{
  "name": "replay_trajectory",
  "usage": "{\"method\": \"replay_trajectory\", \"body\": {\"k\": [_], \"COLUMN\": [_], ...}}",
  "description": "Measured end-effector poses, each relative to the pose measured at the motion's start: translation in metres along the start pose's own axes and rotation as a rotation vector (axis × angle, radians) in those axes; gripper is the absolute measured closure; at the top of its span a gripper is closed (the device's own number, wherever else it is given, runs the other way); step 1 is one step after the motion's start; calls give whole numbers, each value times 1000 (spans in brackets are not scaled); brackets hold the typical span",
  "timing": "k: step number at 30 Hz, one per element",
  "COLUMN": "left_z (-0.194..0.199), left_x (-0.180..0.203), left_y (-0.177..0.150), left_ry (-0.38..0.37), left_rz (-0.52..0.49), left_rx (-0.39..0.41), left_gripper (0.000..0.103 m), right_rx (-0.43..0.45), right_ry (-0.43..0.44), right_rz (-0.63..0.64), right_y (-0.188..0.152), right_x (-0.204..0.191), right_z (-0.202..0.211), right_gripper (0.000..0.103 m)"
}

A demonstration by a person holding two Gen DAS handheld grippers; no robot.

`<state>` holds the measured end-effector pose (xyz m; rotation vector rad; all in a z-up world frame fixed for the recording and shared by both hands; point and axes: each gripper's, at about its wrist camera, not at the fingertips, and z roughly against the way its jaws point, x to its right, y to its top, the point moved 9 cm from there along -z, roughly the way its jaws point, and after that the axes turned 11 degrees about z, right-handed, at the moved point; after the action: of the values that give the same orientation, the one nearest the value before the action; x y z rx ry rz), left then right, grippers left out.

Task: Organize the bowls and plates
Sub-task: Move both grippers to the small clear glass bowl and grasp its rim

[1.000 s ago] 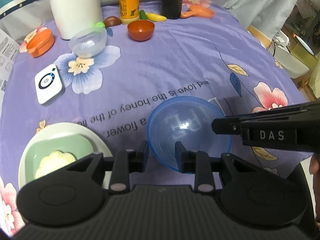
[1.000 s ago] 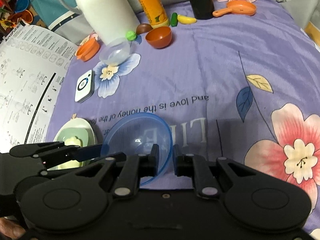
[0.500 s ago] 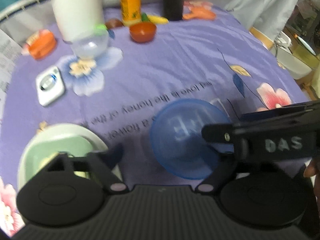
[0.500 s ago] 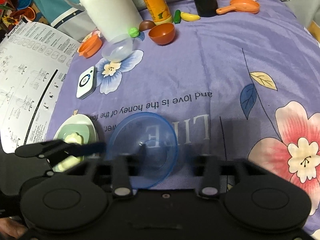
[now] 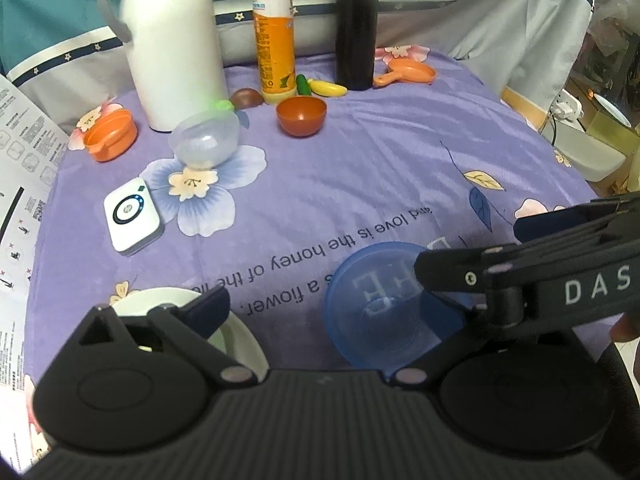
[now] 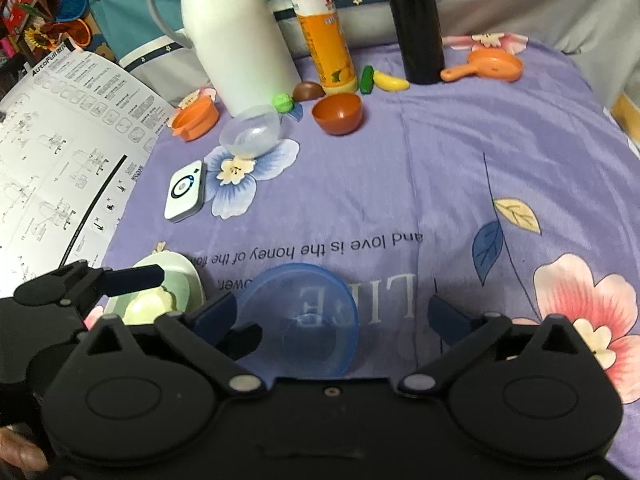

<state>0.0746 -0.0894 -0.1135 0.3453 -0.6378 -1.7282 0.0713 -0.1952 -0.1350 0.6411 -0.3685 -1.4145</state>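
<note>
A clear blue bowl (image 5: pixel 380 312) sits on the purple flowered cloth (image 5: pixel 360 168) near the front; it also shows in the right wrist view (image 6: pixel 304 316). My left gripper (image 5: pixel 332 312) is open, its jaws spread wide, the bowl by its right finger. My right gripper (image 6: pixel 332 312) is open around the bowl without touching it. A white plate (image 5: pixel 244 336) holding a green square dish (image 6: pixel 176 284) lies front left. A clear small bowl (image 5: pixel 206 140) and a brown-orange bowl (image 5: pixel 301 115) stand further back.
A white jug (image 5: pixel 172 40), an orange bottle (image 5: pixel 274 32) and a black bottle (image 5: pixel 356 24) stand at the back. An orange cup (image 5: pixel 110 134), an orange toy pan (image 5: pixel 408 72), toy vegetables (image 5: pixel 320 87) and a white device (image 5: pixel 133 216) lie about. A paper sheet (image 6: pixel 60 152) lies left.
Both grippers were shut on the blue bowl's rim; both have opened and let it go. The bowl now rests on the cloth. Both views have pulled back a little.
</note>
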Motion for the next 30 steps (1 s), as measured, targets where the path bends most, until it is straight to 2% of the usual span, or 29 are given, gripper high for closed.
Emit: {"method": "replay_trajectory", "body": {"k": [9, 15, 25, 30], "left_z": [9, 8, 0, -20], "left_x": [-9, -34, -109, -140], "left_y": [3, 9, 55, 84], "left_ry": [-2, 24, 107, 143], "left_rz": [27, 55, 122, 160], "left_rx": [11, 18, 92, 104], "left_gripper": [0, 0, 0, 0], "right_rx": [30, 26, 29, 29], "right_ry": [-7, -1, 14, 29], "right_rz": [10, 7, 9, -11], "right_y": [10, 24, 68, 100], "right_x": [-3, -9, -29, -35], "right_z": [10, 8, -18, -44], "right_gripper": [0, 0, 0, 0]}}
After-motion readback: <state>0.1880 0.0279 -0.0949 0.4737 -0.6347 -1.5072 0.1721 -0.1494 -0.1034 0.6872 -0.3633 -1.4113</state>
